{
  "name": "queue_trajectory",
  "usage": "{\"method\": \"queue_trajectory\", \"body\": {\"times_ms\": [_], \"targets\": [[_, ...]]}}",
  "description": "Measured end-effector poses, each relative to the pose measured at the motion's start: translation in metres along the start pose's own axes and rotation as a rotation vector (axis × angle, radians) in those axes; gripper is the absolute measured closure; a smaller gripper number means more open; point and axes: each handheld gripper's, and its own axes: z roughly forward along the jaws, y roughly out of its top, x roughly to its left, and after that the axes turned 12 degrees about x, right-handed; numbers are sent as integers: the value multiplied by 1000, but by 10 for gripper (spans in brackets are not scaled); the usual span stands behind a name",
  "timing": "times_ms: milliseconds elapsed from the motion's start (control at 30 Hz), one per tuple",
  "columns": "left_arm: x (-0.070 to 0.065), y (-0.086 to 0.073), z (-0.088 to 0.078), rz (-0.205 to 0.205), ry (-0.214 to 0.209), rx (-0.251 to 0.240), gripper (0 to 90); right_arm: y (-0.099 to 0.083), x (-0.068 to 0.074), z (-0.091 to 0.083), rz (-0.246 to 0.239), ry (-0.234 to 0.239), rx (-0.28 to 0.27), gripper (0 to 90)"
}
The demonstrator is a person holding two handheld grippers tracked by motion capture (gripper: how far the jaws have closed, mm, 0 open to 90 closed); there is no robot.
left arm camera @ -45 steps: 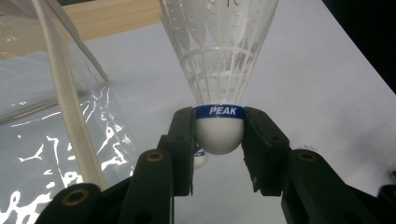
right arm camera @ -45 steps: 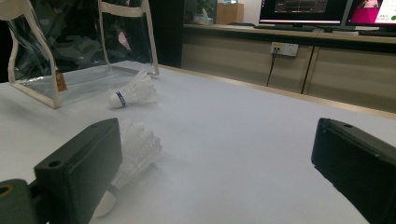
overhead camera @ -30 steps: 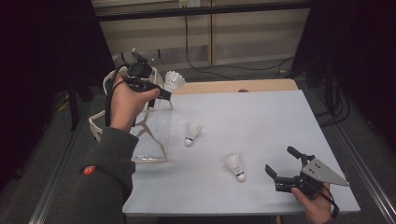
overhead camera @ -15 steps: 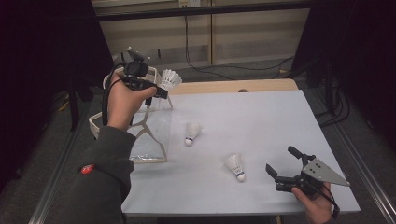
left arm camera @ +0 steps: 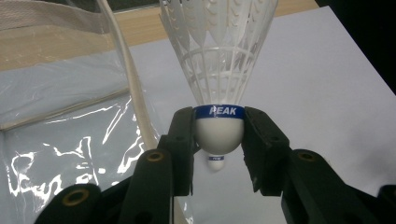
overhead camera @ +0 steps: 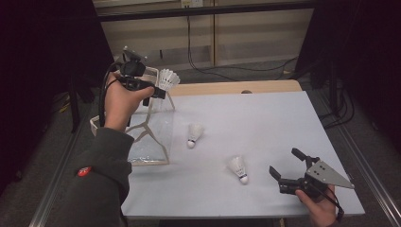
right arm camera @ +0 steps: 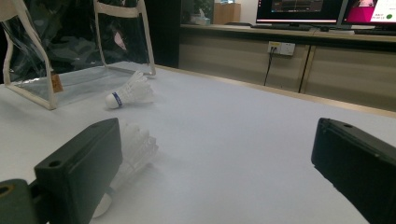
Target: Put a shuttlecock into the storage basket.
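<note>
High view: a shuttlecock (overhead camera: 168, 79) is held raised in the left gripper (overhead camera: 158, 91) over the clear bag (overhead camera: 150, 142) at the table's (overhead camera: 265, 123) far left, two more shuttlecocks (overhead camera: 194, 135) (overhead camera: 238, 167) are left lying on it, and the right gripper (overhead camera: 285, 166) is held wide and empty at the near right. Left gripper view: the jaws are clamped on the cork (left arm camera: 219, 134), so the carry is judged to be under way, and a lowering into the bag's mouth is called for next. Right gripper view: a shuttlecock (right arm camera: 133, 151) is seen lying just beyond the left of the spread jaws.

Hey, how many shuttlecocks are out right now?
3. One shuttlecock is clamped in the left hand-held gripper above the clear bag. Two lie on the table: one mid-table, one nearer the right hand-held gripper. The bag could hide more.
</note>
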Motion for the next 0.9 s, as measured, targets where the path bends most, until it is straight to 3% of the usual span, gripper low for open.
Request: {"method": "queue_trajectory", "body": {"times_ms": [233, 900], "targets": [[5, -1, -3, -16, 23, -5, 653, 0, 0, 0, -1, 0, 1, 19], [16, -2, -11, -54, 35, -29, 653, 0, 0, 0, -4, -3, 0, 19]]}}
